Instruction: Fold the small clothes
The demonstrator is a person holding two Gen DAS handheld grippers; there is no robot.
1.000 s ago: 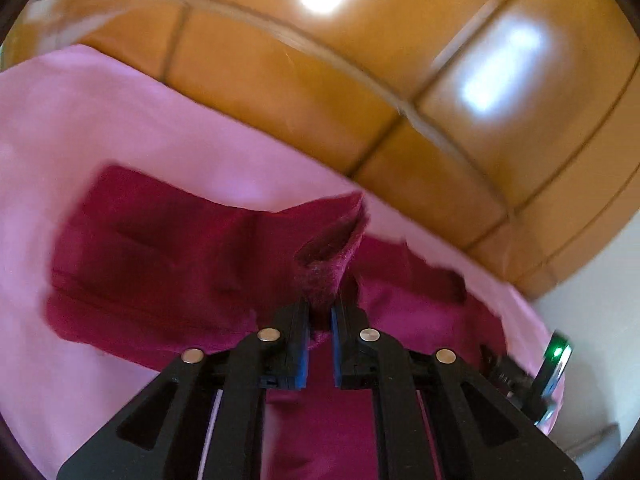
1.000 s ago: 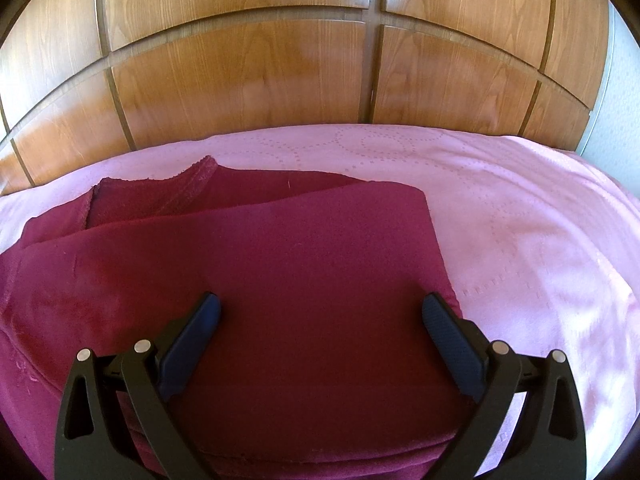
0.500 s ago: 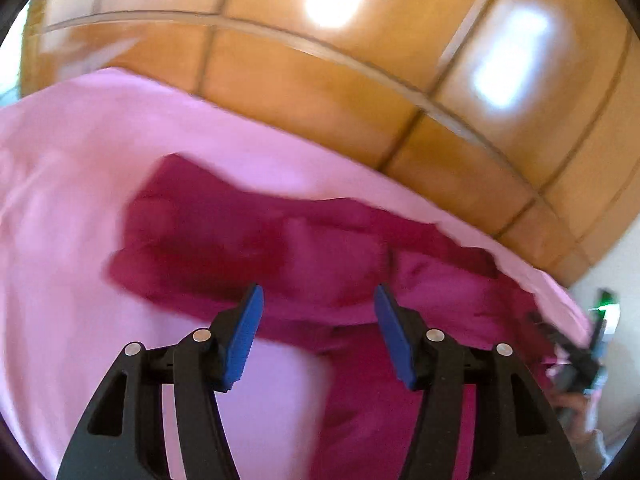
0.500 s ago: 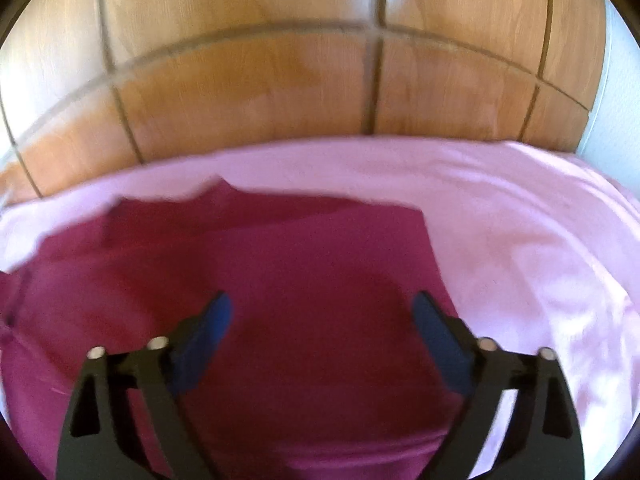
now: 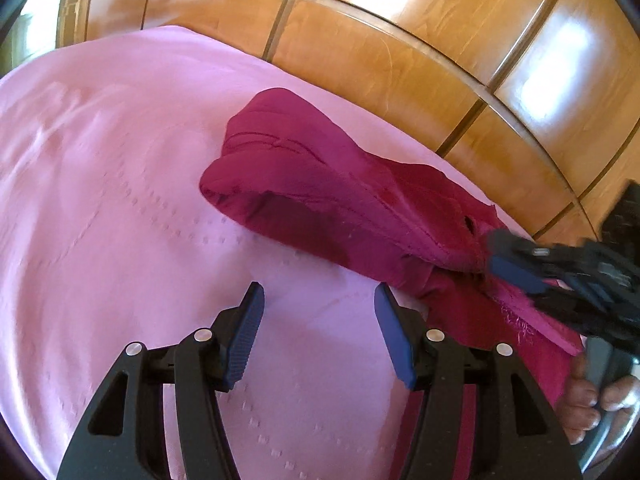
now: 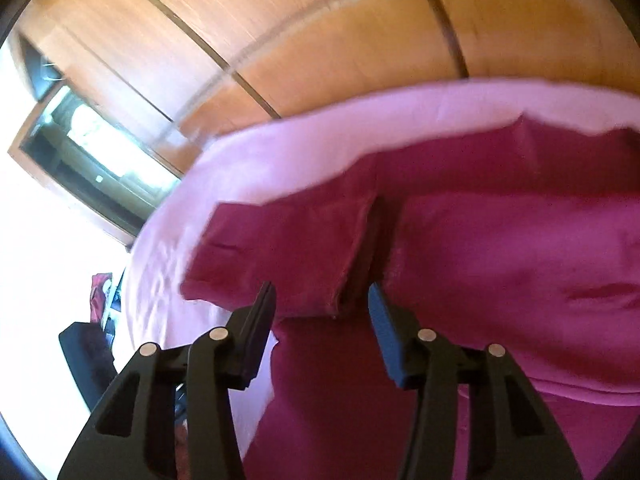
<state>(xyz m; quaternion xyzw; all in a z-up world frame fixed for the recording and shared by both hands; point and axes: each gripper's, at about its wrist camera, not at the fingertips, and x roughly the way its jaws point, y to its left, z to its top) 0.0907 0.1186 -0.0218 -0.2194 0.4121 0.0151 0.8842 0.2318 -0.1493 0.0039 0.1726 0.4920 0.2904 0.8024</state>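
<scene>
Where the wooden panelling (image 5: 360, 52) fills the background of both views, a bed with a pink quilted cover (image 5: 100, 200) lies in front of it and takes up most of the lower frame. Stitched dotted rings show on the cover in the left wrist view.

Dark red garment (image 5: 320, 200): on the pink cover, towards its far side near the panelling. Bunched and drawn out in a long roll from a rounded end at mid-frame to the right edge of the left wrist view. A seam runs along it and a frayed edge hangs at the right end. In the right wrist view the same cloth (image 6: 500, 248) spreads wide across the bed, with a folded band standing up in the middle.

Window with dark frame (image 6: 80, 152): far left of the right wrist view, very bright.

Right gripper (image 5: 508, 268): its fingers have just been closing, garment between them; in the left wrist view they appear clamped on the right end of the roll, though that part is blurred. In its own view the fingers (image 6: 384, 332) stand part-way apart with the folded band between them. A hand (image 5: 588, 404) grips its handle at lower right.

Left gripper (image 5: 320, 332): fingers apart, nothing between them, above bare pink cover just beside the garment.
</scene>
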